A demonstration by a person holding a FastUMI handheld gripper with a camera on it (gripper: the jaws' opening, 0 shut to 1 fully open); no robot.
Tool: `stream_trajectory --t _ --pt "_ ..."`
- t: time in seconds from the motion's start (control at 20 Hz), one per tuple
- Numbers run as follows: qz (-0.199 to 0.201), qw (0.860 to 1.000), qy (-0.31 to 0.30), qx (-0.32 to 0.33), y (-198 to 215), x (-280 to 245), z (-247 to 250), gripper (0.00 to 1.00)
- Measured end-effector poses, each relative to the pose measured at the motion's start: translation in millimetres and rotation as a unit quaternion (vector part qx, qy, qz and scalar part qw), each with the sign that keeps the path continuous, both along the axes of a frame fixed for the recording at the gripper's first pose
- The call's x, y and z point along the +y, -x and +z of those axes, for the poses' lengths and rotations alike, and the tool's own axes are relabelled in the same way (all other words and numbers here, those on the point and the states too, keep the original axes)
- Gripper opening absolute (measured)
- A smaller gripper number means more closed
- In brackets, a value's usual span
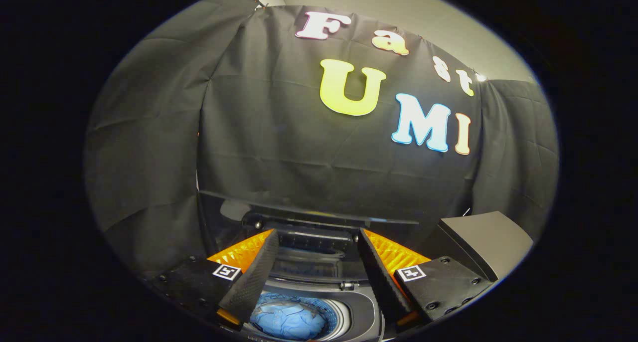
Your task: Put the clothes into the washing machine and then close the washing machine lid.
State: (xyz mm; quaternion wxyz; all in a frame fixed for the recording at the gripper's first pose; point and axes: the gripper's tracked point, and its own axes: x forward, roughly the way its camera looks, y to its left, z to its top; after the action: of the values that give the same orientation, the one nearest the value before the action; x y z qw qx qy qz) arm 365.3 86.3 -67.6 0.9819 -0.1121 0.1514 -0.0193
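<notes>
A top-loading washing machine (359, 307) lies below me with its drum open. Blue clothes (289, 319) sit bunched inside the drum, under and between my fingers. The dark glass lid (309, 215) stands raised upright at the back of the machine, just beyond my fingertips. My gripper (316, 237) hangs above the drum opening, open, with nothing between its fingers.
A grey slanted panel (486, 242), seemingly part of the machine's top or a neighbouring appliance, sits to the right of the lid. Black cloth walls close in behind and on both sides. A pale room wall shows above the cloth.
</notes>
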Motion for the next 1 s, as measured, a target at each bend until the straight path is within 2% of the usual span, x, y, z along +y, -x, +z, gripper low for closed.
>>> stream_trajectory --t 0.7,1.0 --pt "-0.011 0.999 -0.024 0.019 -95 -6 -14 0.98" --pt "-0.003 0.999 -0.039 0.027 -113 1 -24 0.96"
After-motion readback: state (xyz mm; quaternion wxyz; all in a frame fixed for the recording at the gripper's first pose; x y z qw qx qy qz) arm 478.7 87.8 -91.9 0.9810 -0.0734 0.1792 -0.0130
